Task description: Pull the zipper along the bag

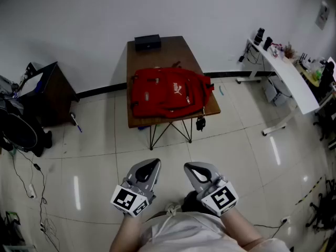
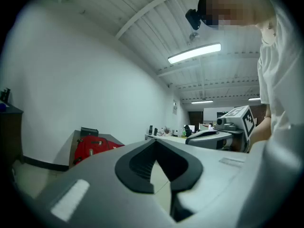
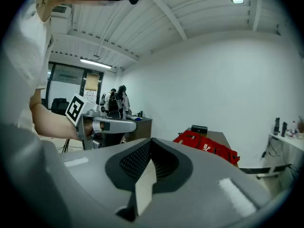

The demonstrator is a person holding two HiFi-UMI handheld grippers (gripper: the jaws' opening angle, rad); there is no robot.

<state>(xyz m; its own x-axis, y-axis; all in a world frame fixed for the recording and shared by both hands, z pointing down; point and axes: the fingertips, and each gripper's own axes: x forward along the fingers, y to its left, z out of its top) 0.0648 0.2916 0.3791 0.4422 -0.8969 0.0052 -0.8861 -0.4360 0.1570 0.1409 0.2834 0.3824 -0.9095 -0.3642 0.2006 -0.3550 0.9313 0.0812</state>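
Observation:
A red backpack [image 1: 169, 93] lies flat on a brown table [image 1: 173, 49] well ahead of me across the tiled floor. It shows small and far in the left gripper view [image 2: 92, 147] and in the right gripper view [image 3: 206, 146]. Its zipper is too small to make out. My left gripper [image 1: 152, 164] and right gripper [image 1: 190, 168] are held side by side close to my body, far from the bag. Both are shut with nothing between their jaws. The left gripper's tips [image 2: 156, 141] and the right gripper's tips [image 3: 152, 140] each meet.
A black box [image 1: 147, 42] sits at the table's far end. A dark cabinet [image 1: 50, 91] and a black chair [image 1: 18, 127] stand at the left, with cables [image 1: 31, 177] on the floor. A white desk [image 1: 286, 72] with clutter runs along the right.

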